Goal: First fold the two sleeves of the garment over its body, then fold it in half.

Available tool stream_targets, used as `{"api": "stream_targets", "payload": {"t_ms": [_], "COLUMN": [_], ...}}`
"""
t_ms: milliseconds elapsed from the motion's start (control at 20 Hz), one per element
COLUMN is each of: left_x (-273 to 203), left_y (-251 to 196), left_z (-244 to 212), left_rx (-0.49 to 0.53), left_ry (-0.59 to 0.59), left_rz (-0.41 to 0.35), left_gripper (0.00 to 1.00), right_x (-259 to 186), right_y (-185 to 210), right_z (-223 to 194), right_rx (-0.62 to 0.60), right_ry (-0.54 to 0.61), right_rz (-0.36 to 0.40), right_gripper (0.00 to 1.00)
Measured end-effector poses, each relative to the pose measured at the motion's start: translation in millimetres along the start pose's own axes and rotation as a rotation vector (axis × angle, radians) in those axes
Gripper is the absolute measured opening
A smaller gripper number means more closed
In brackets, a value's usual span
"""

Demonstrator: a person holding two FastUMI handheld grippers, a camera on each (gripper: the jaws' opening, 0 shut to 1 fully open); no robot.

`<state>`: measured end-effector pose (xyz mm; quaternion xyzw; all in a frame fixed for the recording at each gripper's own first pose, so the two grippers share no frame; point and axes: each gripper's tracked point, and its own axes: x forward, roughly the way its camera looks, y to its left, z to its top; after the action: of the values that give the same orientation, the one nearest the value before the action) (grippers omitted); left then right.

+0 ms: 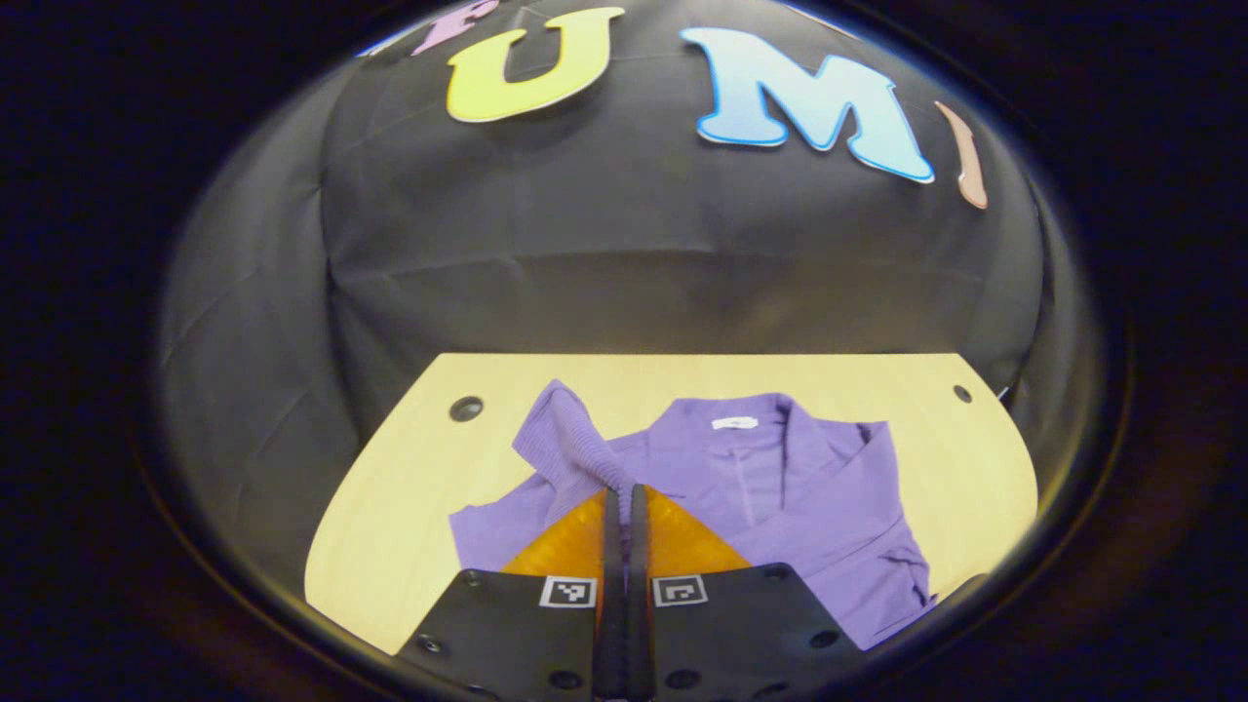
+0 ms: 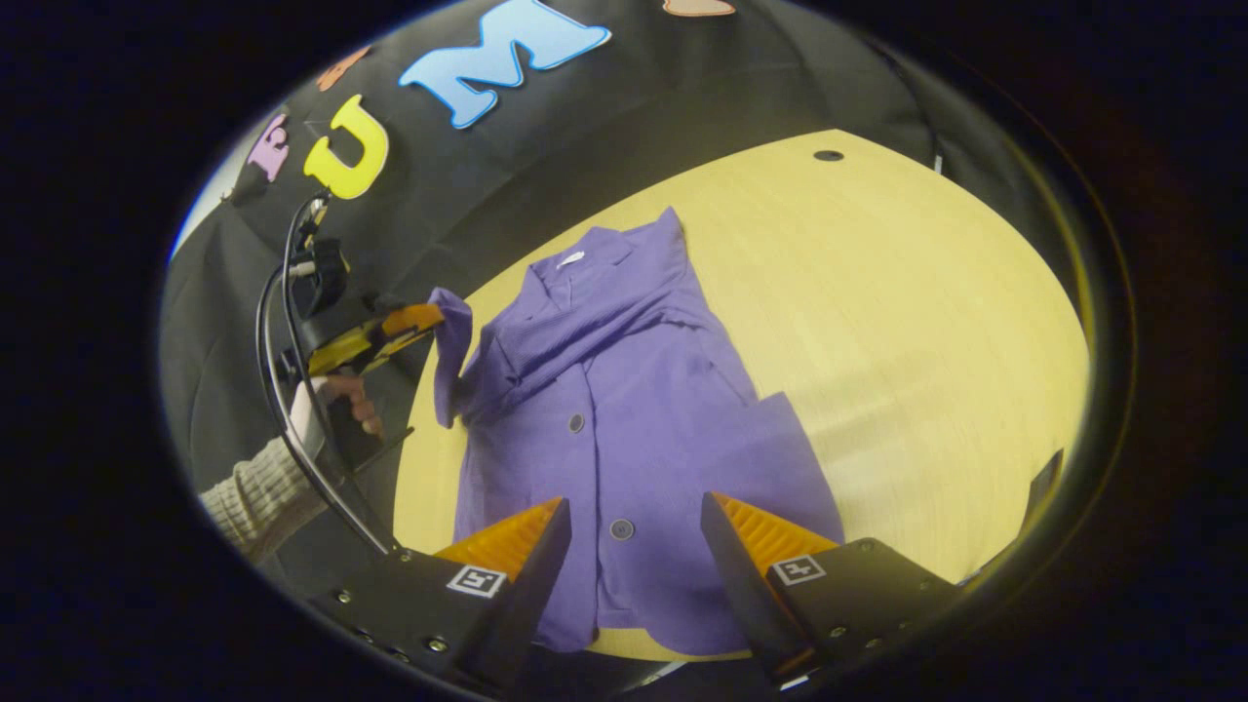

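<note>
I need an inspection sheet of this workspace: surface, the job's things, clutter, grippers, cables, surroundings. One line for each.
Surface: pale wooden table, round holes near its far edge.
Job's things: purple garment lying flat, buttons up; one sleeve lifted off the table.
Clutter: nothing seen.
Grippers: left gripper shut on the sleeve; right gripper open above the hem.
Cables: black cable looping from the left gripper.
Surroundings: black cloth wall.

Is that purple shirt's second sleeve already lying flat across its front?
No: in the right gripper view the left hand-held gripper holds the ribbed sleeve of the purple buttoned garment lifted off the light wooden table.
</note>
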<state>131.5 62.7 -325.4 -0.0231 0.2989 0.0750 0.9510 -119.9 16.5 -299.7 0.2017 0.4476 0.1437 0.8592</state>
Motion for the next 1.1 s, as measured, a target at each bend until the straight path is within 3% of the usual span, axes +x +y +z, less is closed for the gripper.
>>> {"api": "stream_targets", "payload": {"t_ms": [600, 800, 1000, 1100], "left_x": [12, 16, 29, 30], "left_y": [-173, -201, -210, -215], "left_z": [3, -13, -40, -57], "left_rx": [0.094, 0.119, 0.186, 0.185], "left_ry": [0.021, 0.057, 0.13, 0.187], "left_rz": [-0.267, -0.317, -0.303, -0.331], "left_gripper": [0.07, 0.07, 0.07, 0.07], "right_x": [-10, -16, -19, -20], "right_y": [-29, -40, -47, -49], "right_z": [7, 9, 8, 8], "right_rx": [0.058, 0.076, 0.105, 0.109], "right_ry": [-0.016, -0.02, -0.023, -0.02], "right_rz": [-0.034, -0.053, -0.066, -0.068], "right_gripper": [0.83, 0.83, 0.83, 0.83]}}
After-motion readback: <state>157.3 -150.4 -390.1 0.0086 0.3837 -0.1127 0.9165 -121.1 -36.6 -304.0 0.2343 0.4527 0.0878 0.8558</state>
